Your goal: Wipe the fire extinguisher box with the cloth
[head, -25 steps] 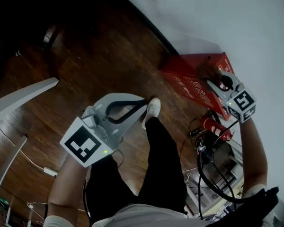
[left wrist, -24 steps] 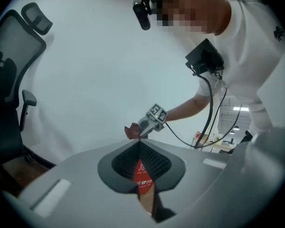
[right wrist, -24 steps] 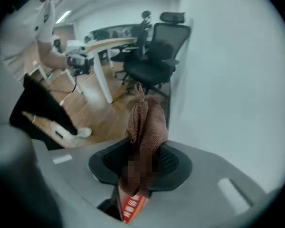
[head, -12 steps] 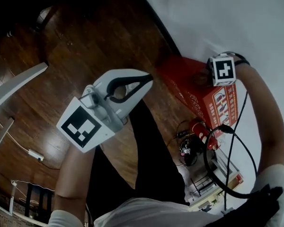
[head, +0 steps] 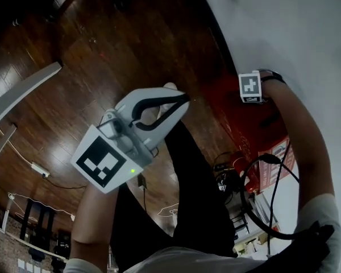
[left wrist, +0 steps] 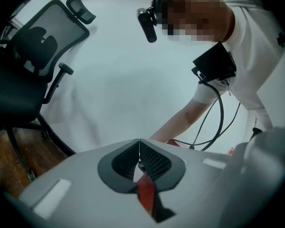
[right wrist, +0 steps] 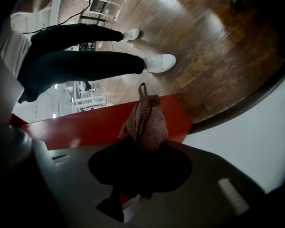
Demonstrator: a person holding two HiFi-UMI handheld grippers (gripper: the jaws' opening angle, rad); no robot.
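The red fire extinguisher box stands on the wooden floor against the white wall; its top fills the middle of the right gripper view. My right gripper is shut on a bunched brown cloth that rests on the box top near its corner. In the head view only its marker cube and the arm show above the box. My left gripper hangs in the air left of the box, its jaws shut with nothing between them.
Black cables and small red gear lie beside the box. A white table leg crosses the floor at left. A black office chair stands by the wall. The person's shoes are near the box.
The right gripper with the cloth has slid along the box top toward the wall. The left gripper stays raised and shut. The head view has swung.
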